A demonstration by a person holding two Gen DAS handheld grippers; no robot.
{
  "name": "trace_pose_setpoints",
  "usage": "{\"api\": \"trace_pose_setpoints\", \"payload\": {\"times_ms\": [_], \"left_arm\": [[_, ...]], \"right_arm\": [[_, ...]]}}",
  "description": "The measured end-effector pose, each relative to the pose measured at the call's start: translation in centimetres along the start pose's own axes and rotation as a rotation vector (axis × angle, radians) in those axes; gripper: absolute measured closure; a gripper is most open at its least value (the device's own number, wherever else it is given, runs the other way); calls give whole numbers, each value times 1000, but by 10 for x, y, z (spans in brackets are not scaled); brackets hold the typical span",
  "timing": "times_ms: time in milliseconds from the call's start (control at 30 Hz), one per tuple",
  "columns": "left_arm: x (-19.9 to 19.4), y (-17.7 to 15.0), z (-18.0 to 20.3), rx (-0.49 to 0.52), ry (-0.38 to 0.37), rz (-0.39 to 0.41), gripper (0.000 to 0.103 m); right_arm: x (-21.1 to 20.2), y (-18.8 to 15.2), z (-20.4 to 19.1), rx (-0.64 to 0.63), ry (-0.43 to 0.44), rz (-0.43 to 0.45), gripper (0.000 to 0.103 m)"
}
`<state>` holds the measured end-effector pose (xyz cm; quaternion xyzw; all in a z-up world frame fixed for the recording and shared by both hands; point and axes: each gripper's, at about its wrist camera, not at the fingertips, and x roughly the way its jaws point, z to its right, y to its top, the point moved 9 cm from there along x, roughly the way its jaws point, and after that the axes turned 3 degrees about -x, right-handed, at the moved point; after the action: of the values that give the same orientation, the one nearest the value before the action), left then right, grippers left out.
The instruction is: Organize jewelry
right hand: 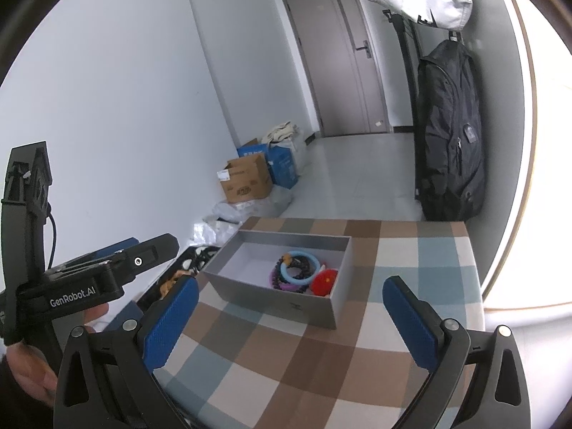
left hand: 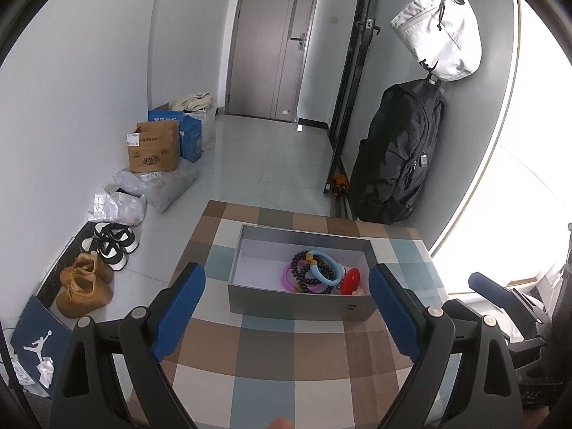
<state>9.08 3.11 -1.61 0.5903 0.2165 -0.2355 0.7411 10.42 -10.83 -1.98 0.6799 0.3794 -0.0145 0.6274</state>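
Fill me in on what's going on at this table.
A person holds a gripper in each hand over a checkered table. The left gripper and right gripper are both open and empty. The bracelets and a red piece lie inside the grey box.

Bright daylight, blown-out glare at right, fisheye bending, dark vignetted corners, sharp focus

one grey box (left hand: pixel 296 302) ahead of the tool, four-ish bracelets (left hand: pixel 316 273) inside, one red round piece (left hand: pixel 352 279), two bags (left hand: pixel 397 153) hanging, two pairs of shoes (left hand: pixel 96 268)
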Motion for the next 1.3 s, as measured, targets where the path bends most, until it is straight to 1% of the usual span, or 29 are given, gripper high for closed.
{"api": "trace_pose_setpoints", "payload": {"times_ms": [200,400,667,833,933,1300], "left_arm": [[2,-2,-3,-21,-3,-19,13],[1,-2,-1,-5,1,-10,13],[0,-3,-2,-15,14,-10,13],[0,-3,-6,-30,24,-15,13],[2,-3,-9,-44,16,-27,13],[3,-2,-7,-22,12,-27,13]], "right_arm": [[0,-1,0,-1,5,-3,0],[0,-1,0,0,6,-4,0],[0,-1,-2,-9,8,-8,0],[1,-2,-2,-7,9,-13,0],[2,-3,-2,-6,9,-18,0],[4,-5,-4,-13,9,-26,0]]}}
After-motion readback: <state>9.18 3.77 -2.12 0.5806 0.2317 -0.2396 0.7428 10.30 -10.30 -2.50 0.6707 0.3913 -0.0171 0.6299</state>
